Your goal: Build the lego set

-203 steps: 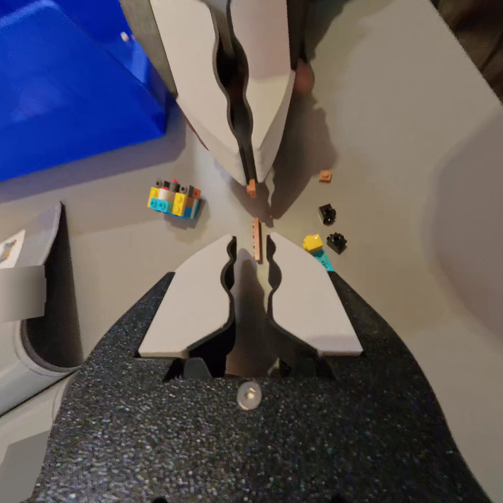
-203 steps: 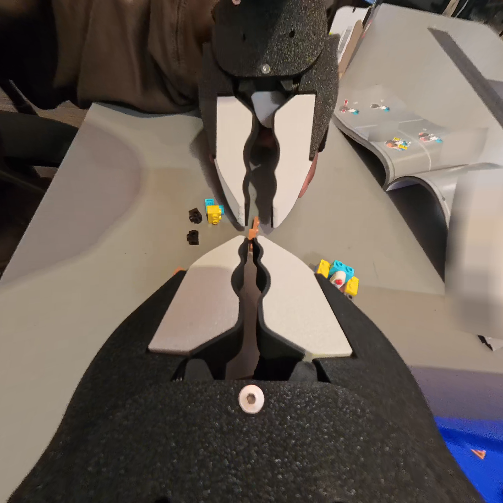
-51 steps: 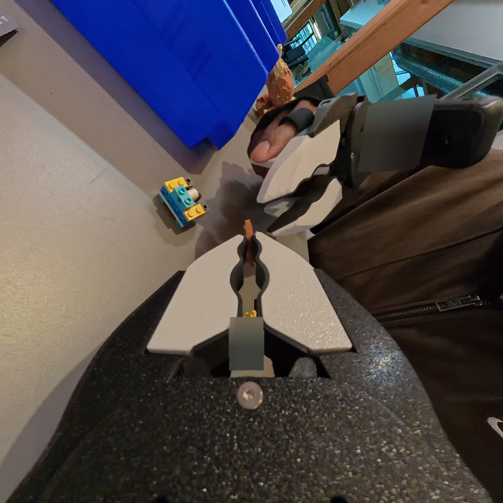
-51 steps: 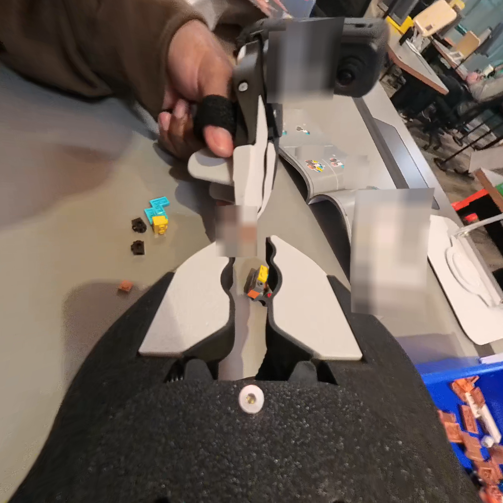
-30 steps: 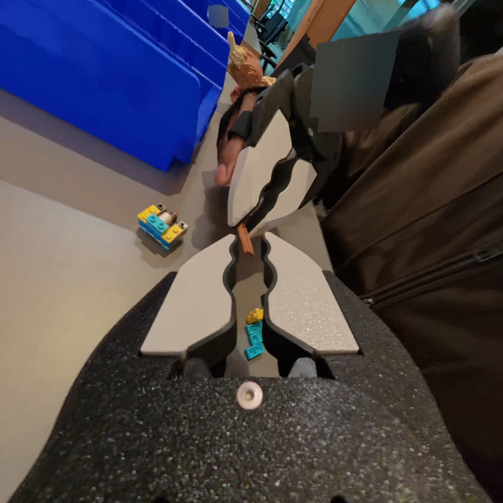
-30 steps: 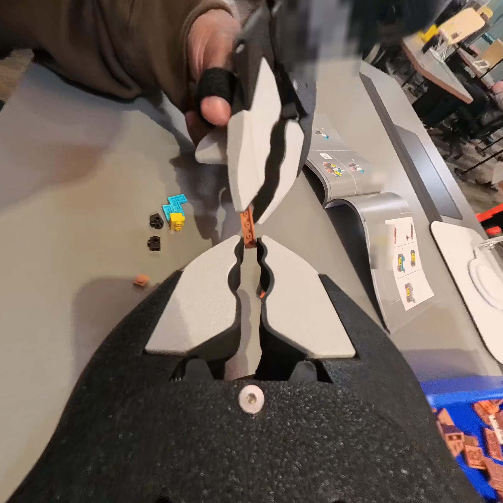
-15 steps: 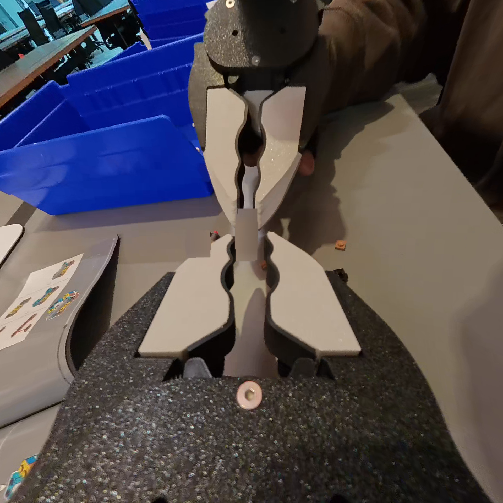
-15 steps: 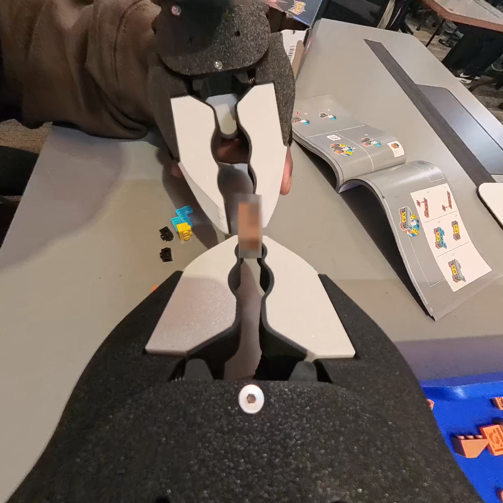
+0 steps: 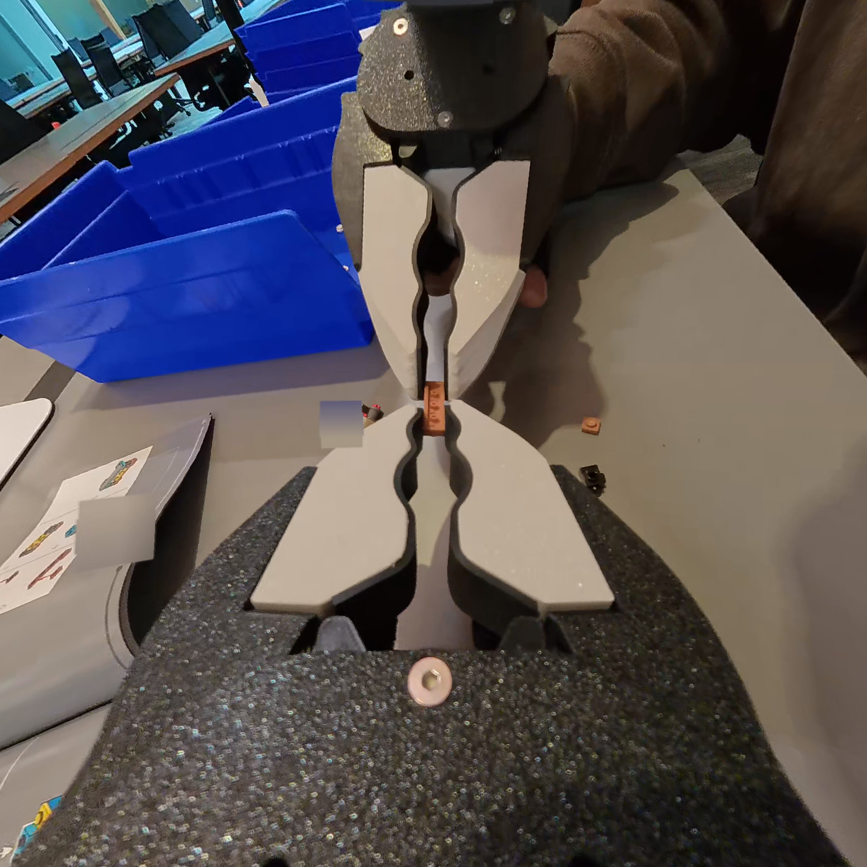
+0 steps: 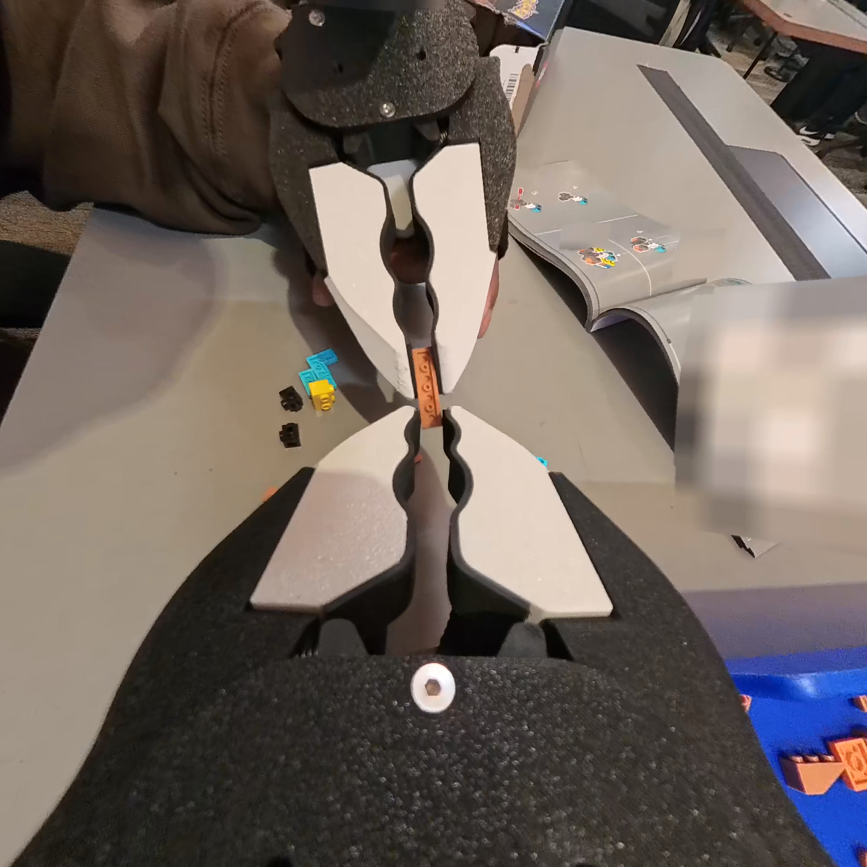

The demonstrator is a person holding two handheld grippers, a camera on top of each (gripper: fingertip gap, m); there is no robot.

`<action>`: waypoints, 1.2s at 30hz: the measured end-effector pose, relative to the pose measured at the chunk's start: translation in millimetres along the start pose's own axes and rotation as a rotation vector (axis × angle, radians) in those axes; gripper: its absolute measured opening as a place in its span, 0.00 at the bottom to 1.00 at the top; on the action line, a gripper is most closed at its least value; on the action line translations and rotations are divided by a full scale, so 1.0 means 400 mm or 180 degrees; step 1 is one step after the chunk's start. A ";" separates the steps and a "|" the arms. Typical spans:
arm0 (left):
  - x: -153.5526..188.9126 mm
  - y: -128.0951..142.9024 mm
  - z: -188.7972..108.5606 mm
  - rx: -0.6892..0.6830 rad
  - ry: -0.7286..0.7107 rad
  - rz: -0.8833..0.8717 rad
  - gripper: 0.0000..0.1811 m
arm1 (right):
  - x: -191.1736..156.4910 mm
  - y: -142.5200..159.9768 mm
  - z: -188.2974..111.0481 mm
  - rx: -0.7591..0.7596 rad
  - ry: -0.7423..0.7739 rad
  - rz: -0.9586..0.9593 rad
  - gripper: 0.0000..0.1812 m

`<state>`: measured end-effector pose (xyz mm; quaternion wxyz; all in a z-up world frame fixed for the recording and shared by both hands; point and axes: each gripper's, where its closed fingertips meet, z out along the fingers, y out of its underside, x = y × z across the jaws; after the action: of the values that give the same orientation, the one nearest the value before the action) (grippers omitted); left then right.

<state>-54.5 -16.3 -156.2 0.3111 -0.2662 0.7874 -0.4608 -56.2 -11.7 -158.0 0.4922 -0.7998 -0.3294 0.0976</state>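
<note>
- Our left gripper (image 9: 434,413) and our right gripper (image 10: 429,417) meet tip to tip above the table (image 9: 680,375). Both pinch the same brown strip (image 9: 434,410), one at each end. Each is closed down narrow on it.
- We think we are passing the strip from one gripper to the other, or turning it to get a better hold.
- To do this well, we should keep both grippers in a straight line. Only one should let go, and slowly, once the other has a firm hold. The strip is thin, so it could slip or twist out.
- The strip is long, flat and brown-orange, with a row of little round bumps. It is up in the air, not on the table.
- Below lie loose bits: two black pieces (image 10: 290,415), a yellow block (image 10: 322,393) on teal pieces (image 10: 319,366), and a small brown square (image 9: 591,425).
- An open instruction book (image 10: 610,244) lies to one side, and blue bins (image 9: 178,300) hold more bricks.
</note>
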 end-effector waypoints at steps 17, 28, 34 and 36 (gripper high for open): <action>0.030 0.108 0.001 -0.0752 0.0396 -0.0344 0.04 | -0.013 0.114 0.042 -0.0829 -0.0125 -0.0074 0.05; 0.039 0.123 0.003 -0.0896 0.0491 -0.0522 0.05 | -0.021 0.120 0.057 -0.0777 -0.0411 -0.0002 0.07; 0.044 0.131 0.005 -0.0974 0.0526 -0.0534 0.05 | -0.028 0.116 0.063 -0.0768 -0.0506 -0.0010 0.06; 0.045 0.132 0.006 -0.0983 0.0534 -0.0534 0.05 | -0.029 0.115 0.065 -0.0766 -0.0516 -0.0008 0.06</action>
<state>-71.9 -7.4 -208.6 0.1604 -0.3360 0.8470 -0.3794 -57.8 -14.1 -212.0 0.3646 -0.8421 -0.3784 0.1210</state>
